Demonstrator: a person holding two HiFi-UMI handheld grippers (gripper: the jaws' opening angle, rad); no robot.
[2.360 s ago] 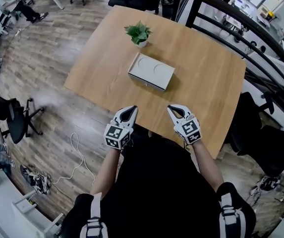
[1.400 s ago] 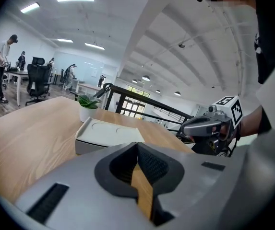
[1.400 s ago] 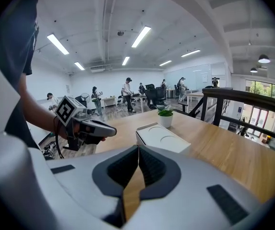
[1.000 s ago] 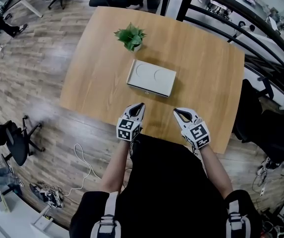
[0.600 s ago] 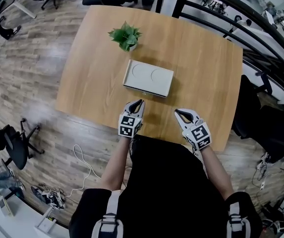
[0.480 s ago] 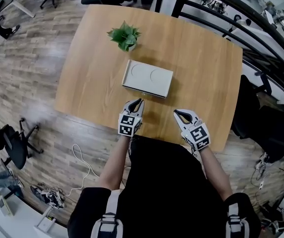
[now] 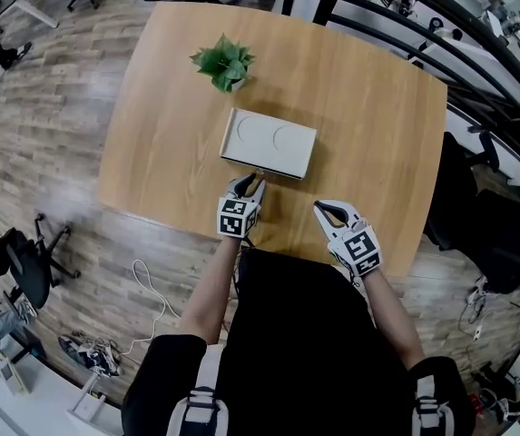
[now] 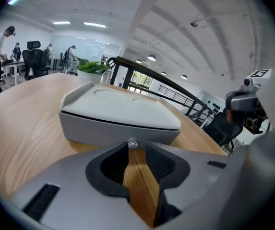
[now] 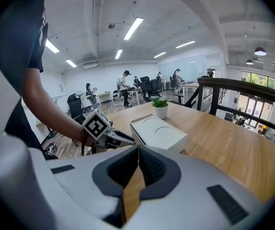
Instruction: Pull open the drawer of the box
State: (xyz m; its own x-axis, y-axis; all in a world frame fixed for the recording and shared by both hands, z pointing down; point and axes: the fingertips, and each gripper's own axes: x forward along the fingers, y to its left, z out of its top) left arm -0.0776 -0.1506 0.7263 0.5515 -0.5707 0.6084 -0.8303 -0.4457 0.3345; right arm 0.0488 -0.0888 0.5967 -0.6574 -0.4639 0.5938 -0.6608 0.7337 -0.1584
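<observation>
Office chairs and a black railing are standing around a big wooden table (image 7: 377, 134). A white box (image 7: 269, 142) is lying in the middle of it, and a little green plant (image 7: 222, 62) is sitting just behind the box.

I think a few things could be going wrong from here. The knob (image 8: 133, 143) on the drawer (image 8: 118, 131) is tiny and shiny. So the left gripper (image 7: 252, 183) could be closing beside it, or pinching only its tip and slipping off. The box is looking light and nothing is holding it down. A pull could be dragging the box along the table instead of sliding the drawer out. A push forward could also be bumping the box away.

The left gripper's jaws have just been opening and are standing apart now. The knob is sitting right at the mouth of the gap between the jaw tips, and the pads are not squeezing it yet. The drawer front is facing the person, on the near side of the box, and the left gripper is pointing straight at it from very close.

The right gripper (image 7: 321, 209) is hanging off to the side near the table's edge, apart from the box. Its jaws are pressing together with nothing between them.
</observation>
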